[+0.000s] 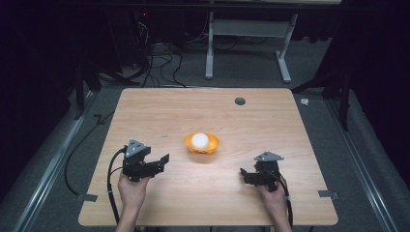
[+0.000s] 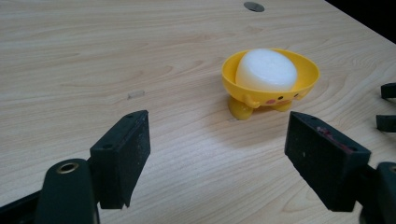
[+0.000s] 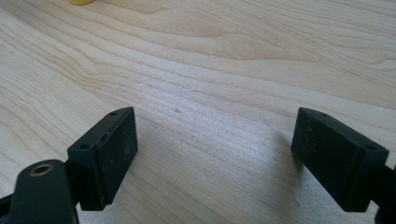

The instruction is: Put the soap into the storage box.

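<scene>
A small yellow bowl point(image 1: 212, 146) on little feet stands at the middle of the wooden table point(image 1: 159, 111), with a white rounded lump point(image 1: 199, 140) in it. In the left gripper view the bowl point(image 2: 306, 77) and the lump point(image 2: 266, 70) lie ahead and a little right of my jaws. My left gripper point(image 1: 163, 163) is open, left of the bowl and apart from it, with nothing between its jaws point(image 2: 224, 158). My right gripper point(image 1: 243, 175) is open to the bowl's front right, over bare wood point(image 3: 215, 154). A sliver of the yellow bowl point(image 3: 81, 2) shows at the top edge.
A round grey hole point(image 1: 240, 101) sits near the table's far edge. The right gripper's jaw tips point(image 2: 387, 105) show at the right edge of the left gripper view. Cables point(image 1: 113, 179) trail off the front edge. A table frame point(image 1: 246, 29) stands on the floor beyond.
</scene>
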The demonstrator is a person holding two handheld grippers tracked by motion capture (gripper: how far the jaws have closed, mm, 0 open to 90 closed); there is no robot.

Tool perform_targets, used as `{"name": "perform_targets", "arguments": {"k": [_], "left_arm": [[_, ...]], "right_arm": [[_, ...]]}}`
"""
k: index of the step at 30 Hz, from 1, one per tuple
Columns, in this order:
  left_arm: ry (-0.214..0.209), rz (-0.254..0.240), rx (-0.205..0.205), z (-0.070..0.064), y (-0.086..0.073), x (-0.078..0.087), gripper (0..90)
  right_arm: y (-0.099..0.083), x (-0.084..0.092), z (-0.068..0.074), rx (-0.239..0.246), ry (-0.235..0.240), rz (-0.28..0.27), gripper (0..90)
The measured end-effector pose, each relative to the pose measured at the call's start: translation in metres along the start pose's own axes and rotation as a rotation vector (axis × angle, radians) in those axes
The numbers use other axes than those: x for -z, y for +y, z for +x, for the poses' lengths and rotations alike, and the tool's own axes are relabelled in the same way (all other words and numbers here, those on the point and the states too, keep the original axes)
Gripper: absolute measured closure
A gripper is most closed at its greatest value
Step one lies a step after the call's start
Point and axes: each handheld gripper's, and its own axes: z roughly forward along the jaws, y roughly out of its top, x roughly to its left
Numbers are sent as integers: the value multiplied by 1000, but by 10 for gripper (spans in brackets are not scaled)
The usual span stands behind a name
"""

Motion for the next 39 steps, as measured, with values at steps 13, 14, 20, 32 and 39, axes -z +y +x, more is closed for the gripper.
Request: {"name": "perform_targets", "arguments": {"k": [13, 14, 20, 32, 39], "left_arm": [[11, 17, 22, 6, -10, 0, 230], [14, 21, 21, 6, -10, 0, 230], [22, 26, 31, 9, -16, 0, 229], [33, 48, 59, 17, -25, -1, 228], [37, 61, 71, 21, -29, -3, 229]], "right_arm": [[0, 0, 0, 0, 0, 0, 153], [0, 0, 0, 0, 0, 0, 153], [0, 0, 0, 0, 0, 0, 153], [0, 0, 0, 0, 0, 0, 153], [0, 0, 0, 0, 0, 0, 153]]}}
